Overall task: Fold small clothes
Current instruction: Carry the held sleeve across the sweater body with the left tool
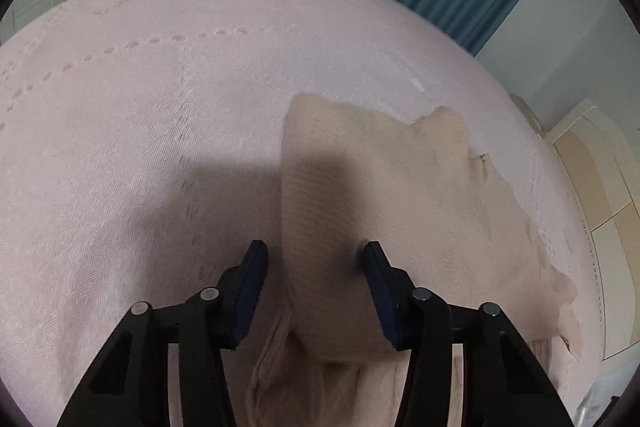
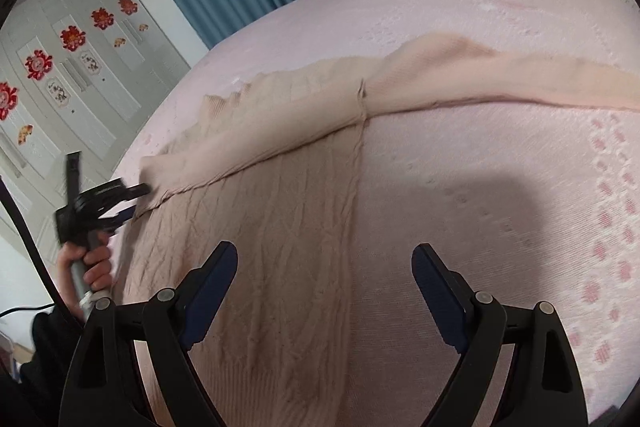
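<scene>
left tool [image 1: 316, 251] sits half-apart round the tights' [image 2: 280, 227] edge w/o pinching yet, right tool [image 2: 325, 255] wide apart, so imo clamp left b4 lifting over.

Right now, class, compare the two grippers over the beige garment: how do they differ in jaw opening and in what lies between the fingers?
The left gripper has narrower jaws with a raised fold of the beige garment between them; the right gripper stands wide, hovering with nothing gripped. The left sits at the garment's edge, the right over its middle. Both are black with dark blue pads and point down at the pink bedspread.
</scene>
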### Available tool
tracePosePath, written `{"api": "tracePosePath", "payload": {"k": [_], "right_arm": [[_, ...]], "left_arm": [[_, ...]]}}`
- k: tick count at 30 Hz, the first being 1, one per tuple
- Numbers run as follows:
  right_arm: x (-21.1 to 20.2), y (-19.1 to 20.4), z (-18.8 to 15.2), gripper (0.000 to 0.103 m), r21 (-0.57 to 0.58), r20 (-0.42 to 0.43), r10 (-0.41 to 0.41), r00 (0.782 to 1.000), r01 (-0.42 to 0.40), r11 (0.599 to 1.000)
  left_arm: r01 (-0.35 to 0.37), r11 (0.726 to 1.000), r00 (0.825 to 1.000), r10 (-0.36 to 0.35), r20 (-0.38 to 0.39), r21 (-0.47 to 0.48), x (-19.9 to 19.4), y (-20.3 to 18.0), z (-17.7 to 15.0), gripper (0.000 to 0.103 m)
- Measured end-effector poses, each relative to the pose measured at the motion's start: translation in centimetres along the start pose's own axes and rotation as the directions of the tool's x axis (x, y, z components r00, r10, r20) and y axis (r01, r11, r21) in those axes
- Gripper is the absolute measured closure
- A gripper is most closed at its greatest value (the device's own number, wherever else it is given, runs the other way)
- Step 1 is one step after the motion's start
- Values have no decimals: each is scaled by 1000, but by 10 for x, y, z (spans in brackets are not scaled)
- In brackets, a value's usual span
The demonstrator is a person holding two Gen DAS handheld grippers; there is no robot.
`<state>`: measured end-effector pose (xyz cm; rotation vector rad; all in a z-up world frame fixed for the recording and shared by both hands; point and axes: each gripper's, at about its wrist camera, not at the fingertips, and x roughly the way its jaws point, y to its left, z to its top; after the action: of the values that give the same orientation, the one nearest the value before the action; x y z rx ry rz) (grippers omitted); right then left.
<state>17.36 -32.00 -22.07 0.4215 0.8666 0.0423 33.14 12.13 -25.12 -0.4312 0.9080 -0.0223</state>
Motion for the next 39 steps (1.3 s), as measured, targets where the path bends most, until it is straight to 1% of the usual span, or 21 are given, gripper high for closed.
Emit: {"api": "tracePosePath", "payload": {"k": [1,2,3,5,7,9,11,14,15,17,18,20,22,24,26,28,29,31,32,36,39], "right_arm": [[2,2,-1,15,-5,0,-5,1000,5,1000],[4,4,-2,15,-13,0,-10,1000,10,1000],[7,6,-1,15,-17,-3,-12,1000,12,1000],[11,8,-2,15,-19,-12,-18,1000,17,1000],[15,11,-3,15,-27,-12,-28,1000,28,999],[17,13,-2,15,-42,-11,-40,999,40,998],[14,15,-1,15,-52,-9,-56,998,56,997],[0,11,7,15,-62,37,-136,990,138,989],[-12,6,12,15,-52,67,-168,984,171,984],[-29,-5,22,15,-24,93,-206,974,209,978],[-42,-16,30,15,-16,107,-239,965,242,970],[-60,-31,39,15,-7,141,-276,951,280,960],[-84,-55,48,15,8,179,-326,928,330,944],[-102,-79,53,17,26,201,-354,913,357,934],[-109,-102,53,32,47,194,-360,913,358,933],[-109,-124,51,43,72,178,-376,909,369,927],[-108,-134,50,50,80,172,-389,905,380,921],[-101,-157,50,59,108,151,-435,888,422,900],[-98,-169,51,61,135,145,-447,883,430,893],[-89,-207,57,61,246,132,-419,898,380,892],[-76,-228,69,61,288,122,-400,908,354,890]], "left_arm": [[11,1000,1000,-11,3,26,-1,-1,-2,85],[20,999,1000,-21,14,40,-1,1,-3,88],[36,999,998,-36,54,-6,-6,10,-5,88],[41,995,995,-34,91,-86,-16,23,-5,90],[47,994,995,-38,95,-103,-16,27,-4,90],[29,994,995,-18,98,-109,-16,27,-7,89],[-16,996,996,24,89,-90,-16,21,-10,77],[-74,997,992,77,104,-33,-20,5,-14,72],[-86,996,991,87,106,-11,-21,1,-15,72],[-101,994,989,96,109,39,-24,-5,-16,71],[-113,991,988,105,110,74,-26,-11,-19,69],[-149,980,984,134,115,132,-29,-24,-25,60],[-196,963,977,175,125,184,-33,-36,-34,57],[-240,941,967,209,148,237,-42,-48,-46,55],[-280,917,956,240,166,286,-45,-60,-55,42],[-311,892,947,263,182,328,-46,-69,-62,33],[-322,883,944,271,188,343,-46,-72,-63,33],[-330,875,942,281,184,354,-48,-74,-65,33],[-334,874,941,289,174,354,-47,-73,-64,33],[-336,885,940,294,173,323,-49,-66,-61,31],[-333,889,941,295,164,313,-46,-64,-61,31]]}}
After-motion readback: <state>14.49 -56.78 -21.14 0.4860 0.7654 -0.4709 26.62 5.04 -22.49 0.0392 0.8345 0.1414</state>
